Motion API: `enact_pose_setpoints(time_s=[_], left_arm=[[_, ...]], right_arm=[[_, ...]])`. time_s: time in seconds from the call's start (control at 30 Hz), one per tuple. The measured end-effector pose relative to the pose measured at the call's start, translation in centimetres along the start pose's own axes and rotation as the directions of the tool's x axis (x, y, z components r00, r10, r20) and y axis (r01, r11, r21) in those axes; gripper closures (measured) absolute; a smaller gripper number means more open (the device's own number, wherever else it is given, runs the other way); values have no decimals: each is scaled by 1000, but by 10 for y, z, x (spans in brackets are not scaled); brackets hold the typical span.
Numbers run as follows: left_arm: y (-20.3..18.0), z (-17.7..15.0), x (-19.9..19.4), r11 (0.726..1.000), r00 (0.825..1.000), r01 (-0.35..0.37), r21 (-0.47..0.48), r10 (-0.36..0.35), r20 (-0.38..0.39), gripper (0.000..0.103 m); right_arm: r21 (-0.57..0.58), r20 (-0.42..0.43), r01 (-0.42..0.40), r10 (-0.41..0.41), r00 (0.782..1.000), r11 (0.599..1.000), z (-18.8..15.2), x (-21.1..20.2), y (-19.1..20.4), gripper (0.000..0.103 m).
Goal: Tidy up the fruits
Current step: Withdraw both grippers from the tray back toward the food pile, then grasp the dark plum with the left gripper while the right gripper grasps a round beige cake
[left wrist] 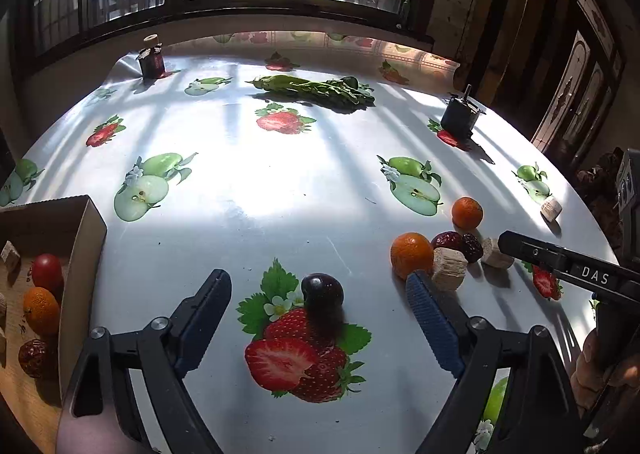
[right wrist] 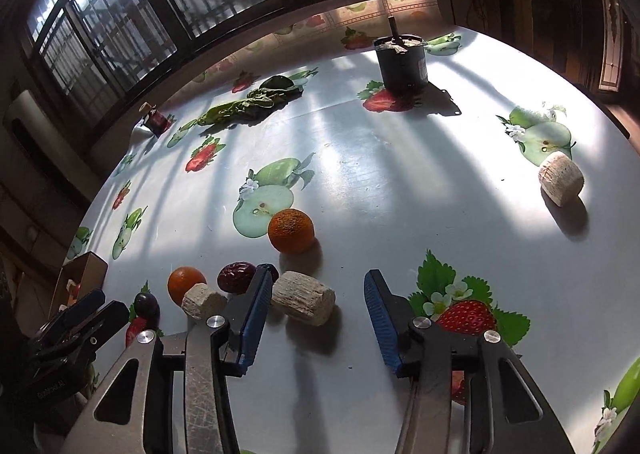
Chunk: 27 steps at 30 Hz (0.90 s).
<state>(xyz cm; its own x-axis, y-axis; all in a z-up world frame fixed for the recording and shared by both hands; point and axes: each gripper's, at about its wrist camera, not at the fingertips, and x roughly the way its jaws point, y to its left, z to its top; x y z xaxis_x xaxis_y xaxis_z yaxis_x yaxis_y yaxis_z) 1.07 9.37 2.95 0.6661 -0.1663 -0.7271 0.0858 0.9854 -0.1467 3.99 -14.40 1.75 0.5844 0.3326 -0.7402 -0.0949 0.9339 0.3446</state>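
A: Start at the left gripper (left wrist: 318,296). How do its fingers stand?

B: Spread wide, holding nothing. A dark purple round plum (left wrist: 322,289) lies on the tablecloth between them, touching neither pad, on a printed strawberry.

A: And out from there?

B: At nine o'clock, an open brown cardboard box (left wrist: 86,230) at the table's edge. Inside it: a red cherry tomato (left wrist: 47,272), a small orange mandarin (left wrist: 41,310), a wrinkled dark red jujube (left wrist: 35,358) and a pale cork piece (left wrist: 10,256).

A: The right gripper (right wrist: 316,304)?

B: Also spread open and empty. A pale beige ribbed cork cylinder (right wrist: 304,302) lies on its side between the blue pads, nearer the left pad; whether they touch I cannot tell.

A: Further out?

B: At ten o'clock of it, a second cork stub (right wrist: 203,305), a dried red jujube (right wrist: 236,277) and a small orange (right wrist: 186,284) bunched together. At twelve o'clock, a larger rough-skinned orange (right wrist: 291,231) stands apart. At two o'clock, another cork cylinder (right wrist: 561,176) sits alone in sunlight.

A: The far side?

B: A dark cylindrical motor-like can (right wrist: 402,62) at one o'clock, a bundle of wilted green leaves (right wrist: 250,104) at eleven, and a small dark jar (right wrist: 156,119) near the window.
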Motion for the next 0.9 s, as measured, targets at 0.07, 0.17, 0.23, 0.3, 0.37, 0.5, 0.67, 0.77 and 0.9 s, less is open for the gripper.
enact_pose_setpoints(time_s=[0.07,0.17,0.23,0.3,0.37,0.5,0.67,0.77,0.9], left_arm=[[4,-1,7,1000,999,25,-14,-26,-28,28],[8,-4,17,995,993,85,-48,-89,-84,43],[9,-4,17,995,993,86,-51,-90,-77,44],[10,-4,18,994,992,94,-61,-98,-80,45],[11,-4,18,993,992,99,-65,-104,-72,45],[5,-5,19,994,993,102,-39,-104,-57,45],[-6,-7,20,994,992,109,19,-108,-69,45],[-6,-7,20,996,994,82,26,-80,-72,66],[5,-7,18,997,995,75,-12,-76,-64,82]], right_arm=[[-28,-21,14,-15,1000,1000,-3,6,5,51],[-71,-32,51,-53,998,996,-7,13,12,51],[-101,-29,74,-77,997,992,-9,15,17,51],[-126,-20,98,-101,995,987,-11,16,21,51],[-148,-11,123,-126,992,981,-12,16,24,54],[-172,-1,139,-141,990,975,-14,17,29,63],[-170,11,146,-147,989,975,-15,18,30,63],[-176,20,160,-159,987,971,-16,18,32,63],[-183,29,175,-173,985,967,-17,17,36,63]])
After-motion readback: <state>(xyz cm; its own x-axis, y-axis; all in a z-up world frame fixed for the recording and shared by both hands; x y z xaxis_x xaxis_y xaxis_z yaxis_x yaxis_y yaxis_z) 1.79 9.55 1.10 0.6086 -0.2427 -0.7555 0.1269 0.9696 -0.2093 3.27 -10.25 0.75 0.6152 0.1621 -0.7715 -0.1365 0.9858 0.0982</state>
